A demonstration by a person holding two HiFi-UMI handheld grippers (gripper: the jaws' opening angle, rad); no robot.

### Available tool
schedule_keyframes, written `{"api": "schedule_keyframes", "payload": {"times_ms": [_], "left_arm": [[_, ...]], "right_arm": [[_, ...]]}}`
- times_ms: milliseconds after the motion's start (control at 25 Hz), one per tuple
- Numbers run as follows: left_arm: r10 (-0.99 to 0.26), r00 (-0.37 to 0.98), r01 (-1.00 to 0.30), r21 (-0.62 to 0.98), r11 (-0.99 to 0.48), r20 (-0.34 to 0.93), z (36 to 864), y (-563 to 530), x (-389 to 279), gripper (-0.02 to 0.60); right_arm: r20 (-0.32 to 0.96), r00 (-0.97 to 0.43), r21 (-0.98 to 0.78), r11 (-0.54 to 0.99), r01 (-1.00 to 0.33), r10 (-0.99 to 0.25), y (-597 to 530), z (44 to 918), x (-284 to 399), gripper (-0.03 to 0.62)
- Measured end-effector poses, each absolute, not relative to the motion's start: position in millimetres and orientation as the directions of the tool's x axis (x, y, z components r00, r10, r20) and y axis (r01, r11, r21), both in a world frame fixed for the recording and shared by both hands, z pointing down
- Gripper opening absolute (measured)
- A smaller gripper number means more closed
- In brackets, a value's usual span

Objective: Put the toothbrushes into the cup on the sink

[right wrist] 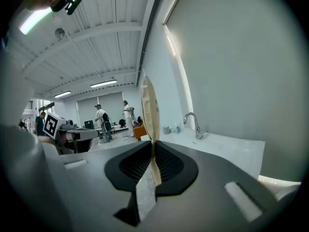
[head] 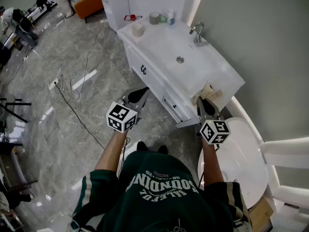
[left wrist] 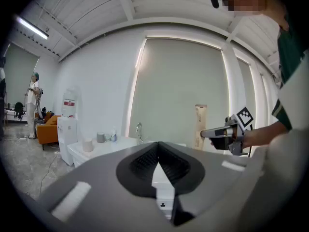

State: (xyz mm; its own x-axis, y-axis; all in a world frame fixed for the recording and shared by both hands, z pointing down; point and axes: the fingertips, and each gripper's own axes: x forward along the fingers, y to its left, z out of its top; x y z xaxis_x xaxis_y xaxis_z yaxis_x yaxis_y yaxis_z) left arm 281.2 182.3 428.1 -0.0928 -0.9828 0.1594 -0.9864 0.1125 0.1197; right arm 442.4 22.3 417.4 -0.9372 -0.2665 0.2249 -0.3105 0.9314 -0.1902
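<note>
Left claw (left wrist: pixel 158 147): closed, empty, in front of sink (head: pixel 161 46).
Right claw (right wrist: pixel 152 146): pinching upright beige packet (right wrist: pixel 149 108), at sink's near end.

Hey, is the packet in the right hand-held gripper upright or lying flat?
Upright: the tan paper packet rises vertically from the right hand-held gripper, whose jaws are closed on it.

Sink counter (head: pixel 212 76) with grey cup (head: pixel 154 18), bottle (head: pixel 171 17)
</note>
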Motion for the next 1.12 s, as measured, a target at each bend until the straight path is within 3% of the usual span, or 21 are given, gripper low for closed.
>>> {"api": "schedule_keyframes", "payload": {"times_ms": [1120], "left_arm": [[-0.986, -0.037, -0.99, 0.127, 0.059, 0.165, 444, 253, 175, 0.051]], "right_arm": [[0.231, -0.93, -0.247, 0.908, -0.339, -0.285, 98, 437, 341, 0.034]]}}
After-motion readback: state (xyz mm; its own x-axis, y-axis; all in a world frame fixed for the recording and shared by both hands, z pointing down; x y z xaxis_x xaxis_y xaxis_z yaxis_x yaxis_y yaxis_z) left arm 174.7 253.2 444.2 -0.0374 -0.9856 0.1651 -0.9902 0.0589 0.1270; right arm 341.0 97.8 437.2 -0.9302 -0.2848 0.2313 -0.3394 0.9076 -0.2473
